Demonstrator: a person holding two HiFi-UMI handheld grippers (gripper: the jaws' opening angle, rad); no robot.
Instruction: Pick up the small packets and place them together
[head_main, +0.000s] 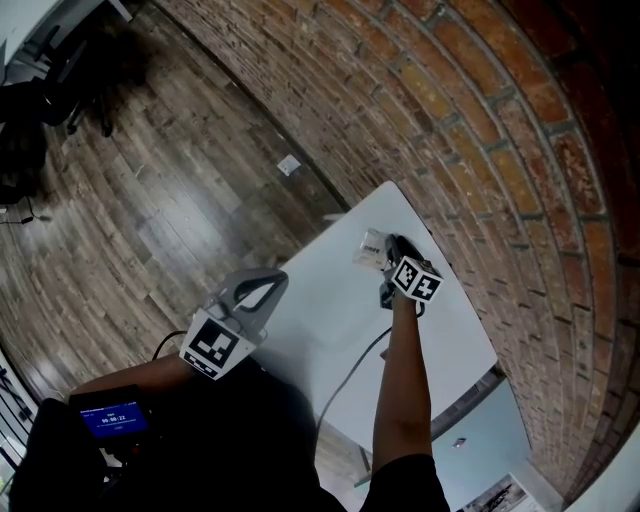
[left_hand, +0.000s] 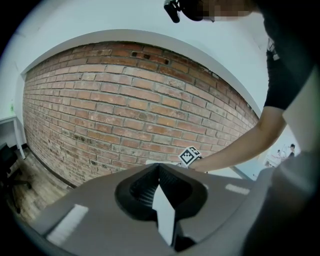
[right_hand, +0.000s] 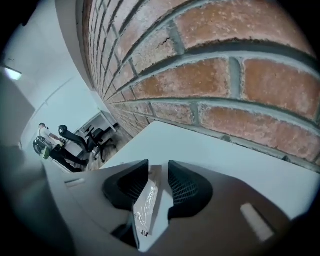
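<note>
In the head view a small pile of pale packets (head_main: 371, 247) lies at the far end of the white table (head_main: 330, 310), close to the brick wall. My right gripper (head_main: 386, 250) is right beside that pile. In the right gripper view a thin printed packet (right_hand: 146, 200) stands between the jaws of the right gripper (right_hand: 158, 170). It leans on the left jaw, and a gap shows on the right side. My left gripper (head_main: 278, 278) hovers over the table's near left edge. In its own view the left gripper (left_hand: 159, 172) has its tips touching. A white sliver behind the tips cannot be identified.
A brick wall (right_hand: 225, 75) runs along the table's far edge. A dark cable (head_main: 350, 372) crosses the table toward the person. Wooden floor (head_main: 150, 200) lies to the left. Office chairs (right_hand: 75, 137) stand farther off. A small blue-lit screen (head_main: 112, 418) sits at the lower left.
</note>
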